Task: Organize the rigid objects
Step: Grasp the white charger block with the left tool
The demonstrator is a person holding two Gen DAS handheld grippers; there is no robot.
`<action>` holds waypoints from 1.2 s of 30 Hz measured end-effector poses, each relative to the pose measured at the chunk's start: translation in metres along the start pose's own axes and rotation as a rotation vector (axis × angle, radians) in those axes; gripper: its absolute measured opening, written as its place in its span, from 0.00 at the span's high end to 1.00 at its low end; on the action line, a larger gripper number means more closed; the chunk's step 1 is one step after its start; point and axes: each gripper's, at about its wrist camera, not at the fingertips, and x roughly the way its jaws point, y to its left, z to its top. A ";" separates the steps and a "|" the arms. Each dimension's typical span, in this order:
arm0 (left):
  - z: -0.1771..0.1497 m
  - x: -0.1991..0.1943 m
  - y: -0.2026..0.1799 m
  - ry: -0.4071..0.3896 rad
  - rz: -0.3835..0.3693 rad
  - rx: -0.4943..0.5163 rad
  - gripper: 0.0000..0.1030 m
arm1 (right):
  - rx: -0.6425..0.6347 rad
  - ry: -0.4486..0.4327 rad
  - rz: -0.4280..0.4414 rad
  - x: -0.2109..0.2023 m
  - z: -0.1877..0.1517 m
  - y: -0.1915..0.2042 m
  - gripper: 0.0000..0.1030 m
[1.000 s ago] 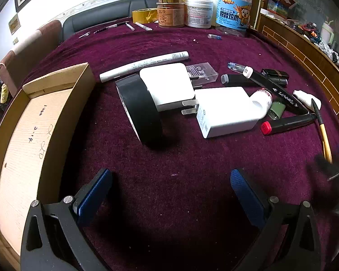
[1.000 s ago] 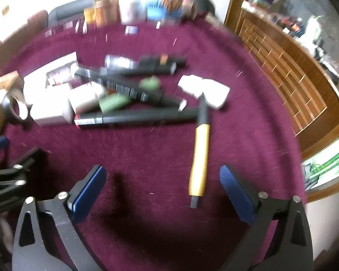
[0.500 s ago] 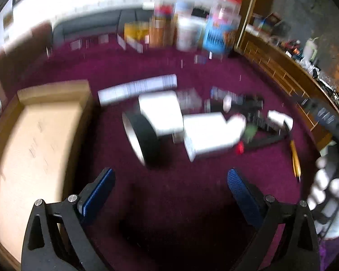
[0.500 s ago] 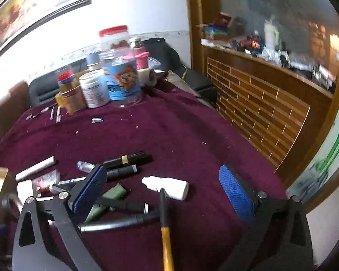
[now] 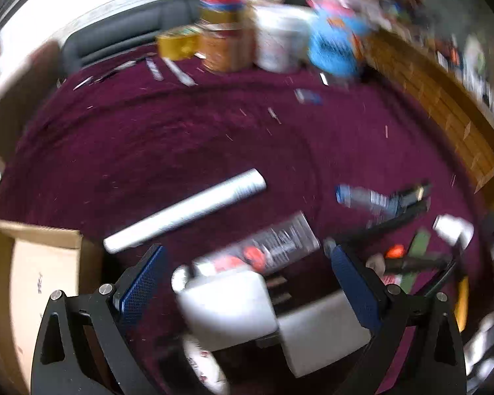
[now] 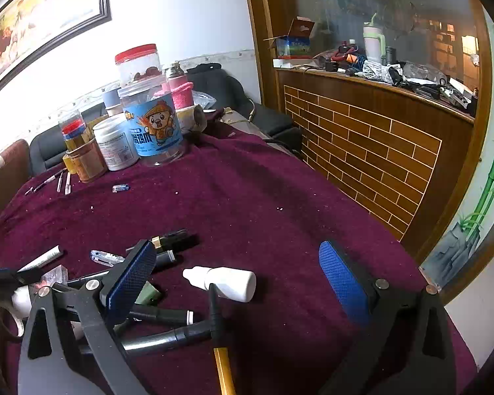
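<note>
While both claws stand spread wide with nothing between their blue pads, they point at different parts of the clutter: the left gripper (image 5: 247, 270) hangs low over two white charger blocks (image 5: 229, 309) at the bottom centre of its blurred frame, and the right gripper (image 6: 237, 270) tilts up toward the room, with a white dropper bottle (image 6: 225, 281) lying between its fingers at lower centre. Only the left view shows the cardboard box (image 5: 33, 283) at the lower left and the long white marker (image 5: 184, 210) lying slantwise at mid-frame. Only the right view shows sharply the yellow-handled tool (image 6: 222, 358) at the bottom centre, touching the bottle, and the dark pens (image 6: 161, 316) crossed at lower left. A maroon tablecloth (image 6: 247, 197) covers the table; jars (image 6: 154, 121) stand at the upper left, a framed painting (image 6: 39, 19) above them, a brick-patterned counter (image 6: 372, 141) at right.
</note>
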 end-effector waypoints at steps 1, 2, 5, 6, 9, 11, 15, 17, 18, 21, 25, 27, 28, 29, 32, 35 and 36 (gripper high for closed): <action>-0.005 0.006 -0.010 0.029 0.026 0.040 0.06 | 0.001 0.000 0.002 0.000 0.000 0.000 0.03; -0.011 0.007 -0.015 0.032 0.047 0.068 0.06 | 0.000 -0.001 0.001 0.000 0.000 -0.001 0.03; -0.028 0.005 -0.027 0.041 0.053 0.142 0.09 | 0.006 0.003 -0.002 -0.001 -0.001 -0.003 0.03; -0.037 0.001 -0.029 0.050 0.039 0.158 0.12 | 0.009 0.007 -0.003 0.000 -0.001 -0.004 0.03; -0.060 -0.013 -0.026 0.111 -0.075 0.161 0.25 | 0.014 0.020 0.001 0.002 -0.001 -0.005 0.03; -0.077 -0.026 -0.022 0.122 -0.145 0.158 0.25 | 0.012 0.026 0.007 0.003 -0.002 -0.004 0.03; -0.088 -0.066 -0.004 0.024 -0.226 0.104 0.25 | 0.019 0.019 0.016 0.000 -0.002 -0.005 0.03; -0.082 -0.075 0.008 -0.015 -0.225 0.052 0.24 | 0.027 0.016 0.018 -0.001 -0.001 -0.007 0.03; -0.077 -0.076 0.015 -0.030 -0.222 0.016 0.23 | 0.030 0.018 0.018 -0.001 -0.002 -0.007 0.03; -0.066 -0.063 0.031 -0.012 -0.229 -0.051 0.23 | 0.036 0.029 0.017 0.001 -0.002 -0.008 0.03; -0.077 -0.058 0.034 0.022 -0.238 -0.073 0.23 | 0.040 0.036 0.022 0.002 -0.002 -0.010 0.03; -0.083 -0.055 0.029 0.021 -0.254 -0.071 0.24 | 0.039 0.045 0.027 0.004 -0.002 -0.009 0.03; -0.090 -0.058 0.025 0.019 -0.258 -0.070 0.23 | 0.038 0.050 0.029 0.004 -0.002 -0.009 0.03; -0.093 -0.058 0.021 0.019 -0.262 -0.072 0.23 | 0.037 0.053 0.031 0.005 -0.003 -0.008 0.03; -0.103 -0.064 0.015 0.016 -0.288 -0.090 0.24 | 0.035 0.058 0.027 0.006 -0.004 -0.007 0.03; -0.109 -0.077 0.003 -0.017 -0.336 -0.057 0.23 | 0.034 0.064 0.023 0.008 -0.005 -0.007 0.03; -0.111 -0.081 -0.003 -0.029 -0.309 -0.023 0.23 | 0.037 0.067 0.029 0.008 -0.005 -0.007 0.03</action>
